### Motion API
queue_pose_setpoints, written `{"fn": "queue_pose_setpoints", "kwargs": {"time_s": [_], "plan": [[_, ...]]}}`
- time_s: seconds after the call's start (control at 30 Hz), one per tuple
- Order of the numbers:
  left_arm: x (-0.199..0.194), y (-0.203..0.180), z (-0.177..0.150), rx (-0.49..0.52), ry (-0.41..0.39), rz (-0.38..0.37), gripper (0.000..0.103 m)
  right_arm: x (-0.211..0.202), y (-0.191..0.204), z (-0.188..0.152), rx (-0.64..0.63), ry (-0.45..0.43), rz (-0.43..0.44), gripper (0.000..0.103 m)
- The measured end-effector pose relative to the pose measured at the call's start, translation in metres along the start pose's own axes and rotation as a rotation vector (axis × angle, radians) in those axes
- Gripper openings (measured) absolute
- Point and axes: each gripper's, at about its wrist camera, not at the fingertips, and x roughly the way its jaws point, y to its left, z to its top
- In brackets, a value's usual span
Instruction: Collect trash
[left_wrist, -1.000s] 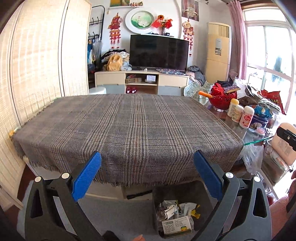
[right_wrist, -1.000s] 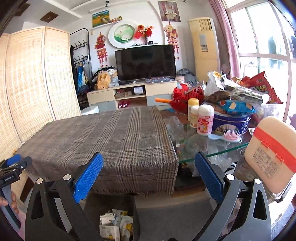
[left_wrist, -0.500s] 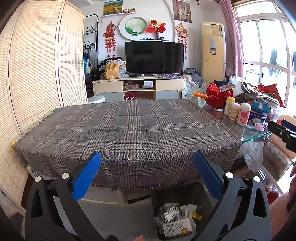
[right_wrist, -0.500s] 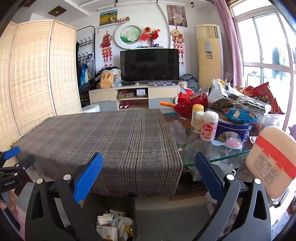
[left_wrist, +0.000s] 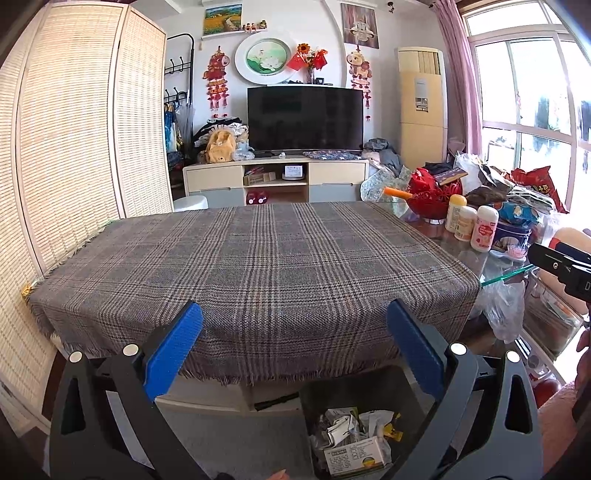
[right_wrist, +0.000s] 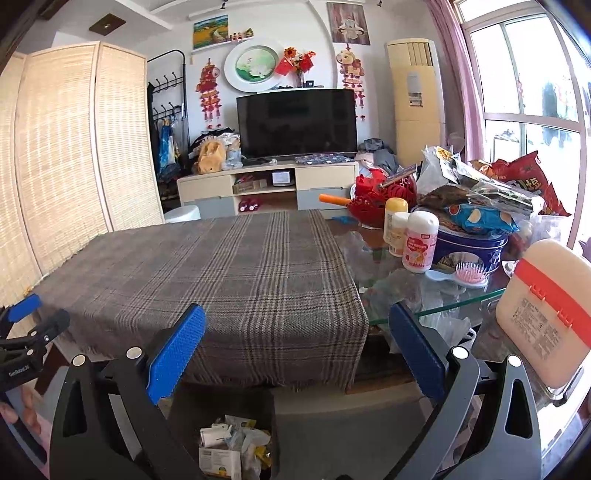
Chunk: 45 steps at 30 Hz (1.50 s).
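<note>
- My left gripper (left_wrist: 293, 343) sits at the bottom of its view, blue pads spread wide apart with nothing between them.
- My right gripper (right_wrist: 297, 345) is the same in its own view: fingers apart, empty.
- The trash (left_wrist: 356, 437) lies in a dark bin (left_wrist: 369, 380) on the floor, low and right of centre in the left view, just below the fringe of the cloth (left_wrist: 255, 273). It is crumpled paper, wrappers and a printed box.
- In the right view the bin sits at bottom centre, between the two fingers, with the same trash (right_wrist: 231, 448) inside.
- The plaid cloth fills the middle of both views and covers most of the table; I see nothing lying on it.
- The bare glass (right_wrist: 406, 291) of the table shows at the right, crowded with bottles (right_wrist: 419, 242), a blue tin (right_wrist: 476, 247), a pink brush (right_wrist: 471, 275), snack bags (right_wrist: 517, 184) and a red basket (right_wrist: 376, 199).
- A cream box (right_wrist: 546, 317) with a red band fills the right edge of the right view.
- A TV (left_wrist: 304, 118) stands at the upper centre, a screen (left_wrist: 66, 147) at the left.
</note>
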Motion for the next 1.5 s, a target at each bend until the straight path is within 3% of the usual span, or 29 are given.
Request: {"fn": "queue_pose_setpoints", "kwargs": {"time_s": [1.5], "plan": [[-0.0020,0.0078,0.0041,-0.044,-0.007,-0.005,0.095,-0.0032,-0.0050,0.0011,0.021,-0.002,0.002,0.100]]}}
